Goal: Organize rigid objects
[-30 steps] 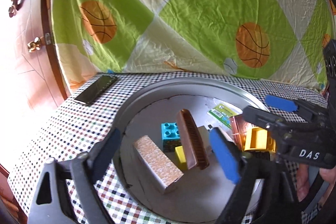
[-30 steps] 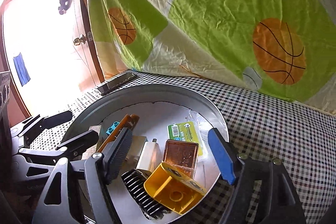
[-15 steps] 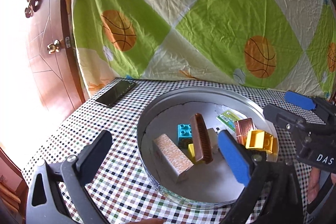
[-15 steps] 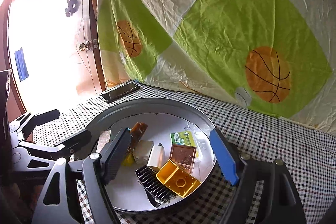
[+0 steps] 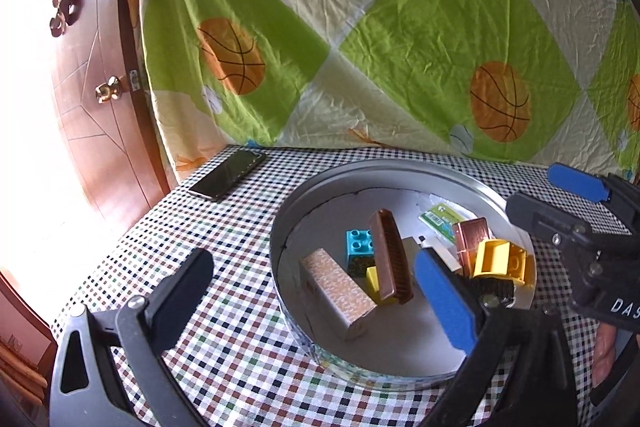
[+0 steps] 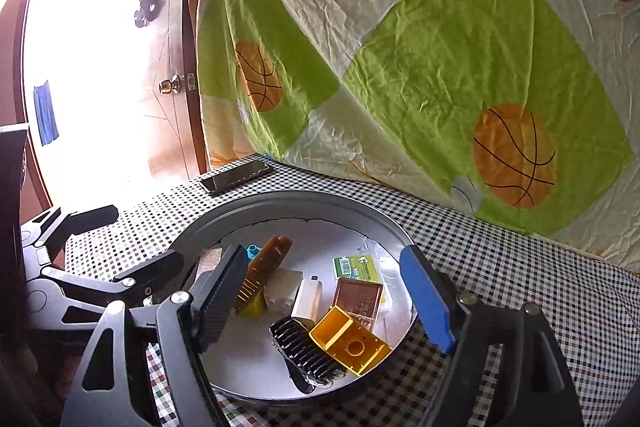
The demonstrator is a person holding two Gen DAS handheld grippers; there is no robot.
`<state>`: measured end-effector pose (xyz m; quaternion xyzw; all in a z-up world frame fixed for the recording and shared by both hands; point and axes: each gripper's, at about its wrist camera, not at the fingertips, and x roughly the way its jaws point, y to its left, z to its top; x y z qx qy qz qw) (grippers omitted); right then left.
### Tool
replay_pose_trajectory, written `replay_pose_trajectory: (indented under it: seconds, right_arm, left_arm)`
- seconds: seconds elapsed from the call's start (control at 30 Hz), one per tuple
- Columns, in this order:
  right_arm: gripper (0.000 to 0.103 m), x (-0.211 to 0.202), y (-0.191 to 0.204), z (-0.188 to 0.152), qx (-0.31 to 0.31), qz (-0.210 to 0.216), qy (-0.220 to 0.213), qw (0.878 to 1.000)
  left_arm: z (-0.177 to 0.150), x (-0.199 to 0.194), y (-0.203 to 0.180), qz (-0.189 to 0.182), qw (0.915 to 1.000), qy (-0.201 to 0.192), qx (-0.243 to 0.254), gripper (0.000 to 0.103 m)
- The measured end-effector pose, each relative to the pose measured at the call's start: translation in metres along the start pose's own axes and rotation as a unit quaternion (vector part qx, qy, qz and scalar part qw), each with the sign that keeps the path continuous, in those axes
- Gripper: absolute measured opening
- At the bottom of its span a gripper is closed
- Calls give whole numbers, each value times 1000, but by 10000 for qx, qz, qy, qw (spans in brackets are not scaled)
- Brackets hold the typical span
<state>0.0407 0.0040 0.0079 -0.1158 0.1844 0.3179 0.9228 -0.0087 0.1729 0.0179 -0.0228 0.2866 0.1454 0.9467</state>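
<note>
A round metal tin [image 5: 296, 207] [image 6: 280, 199] on the checked tablecloth holds several small rigid things: a brown comb [image 5: 390, 257] [image 6: 262, 273], a tan box [image 5: 338, 293], a teal brick [image 5: 358, 249], a yellow brick [image 5: 500, 263] [image 6: 350, 341], a copper-coloured case [image 5: 470, 241] [image 6: 358, 301], a black comb [image 6: 306, 349], a white charger [image 6: 306, 301] and a green card [image 6: 356, 267]. My left gripper [image 5: 316, 297] is open and empty above the tin's near-left side. My right gripper [image 6: 324, 297] is open and empty above the tin; it also shows in the left wrist view [image 5: 560, 203].
A black phone [image 5: 228, 175] [image 6: 238, 177] lies on the table's far-left corner. A basketball-print sheet [image 5: 400, 47] hangs right behind the table. A wooden door [image 5: 92, 99] stands to the left, past the table's edge.
Both grippers have pulled back and up from the tin, which now looks smaller and fully in view. The things in the tin have stayed put.
</note>
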Motion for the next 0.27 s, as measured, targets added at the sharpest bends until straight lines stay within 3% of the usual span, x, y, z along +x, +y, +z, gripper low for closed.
replay_pose_trajectory:
  seconds: [0.27]
  right_arm:
    - [80, 1, -3, -3, 72, 12, 21, 10000]
  left_arm:
    - [-3, -1, -5, 50, 9999, -28, 124, 102]
